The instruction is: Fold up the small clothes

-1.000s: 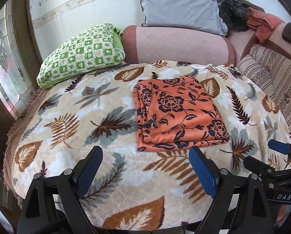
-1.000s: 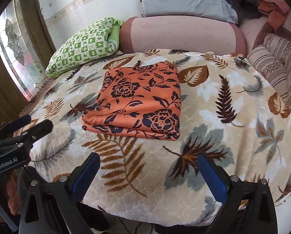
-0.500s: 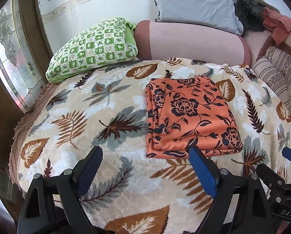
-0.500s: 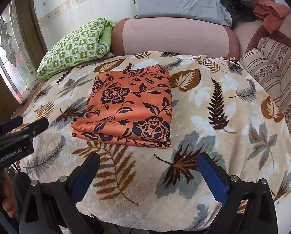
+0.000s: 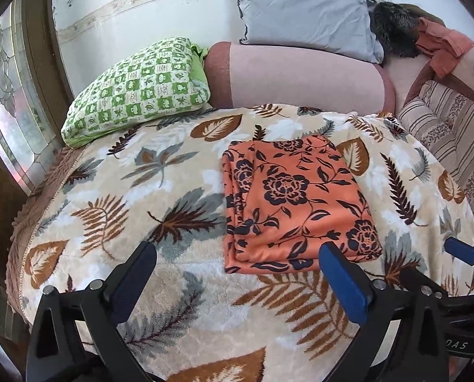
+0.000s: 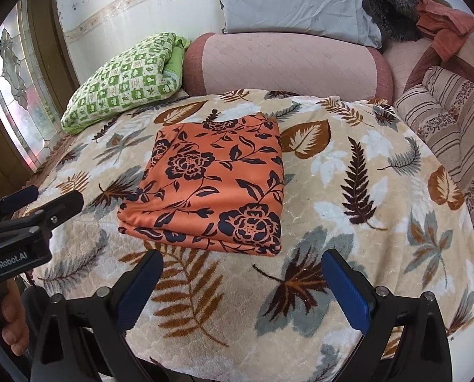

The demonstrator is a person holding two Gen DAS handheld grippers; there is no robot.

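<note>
Orange floral cloth (image 5: 296, 203) lies folded flat on the leaf blanket (image 5: 116, 191), we judge it light, limp, a bit slippery, best pinched at stacked near corners; left tongs (image 5: 237, 281) opening, right tongs (image 6: 243, 286) spread, both empty.

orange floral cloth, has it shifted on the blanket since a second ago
No. The folded orange floral cloth sits on the same leaf-print blanket motifs, brown leaf at its far right corner.
</note>
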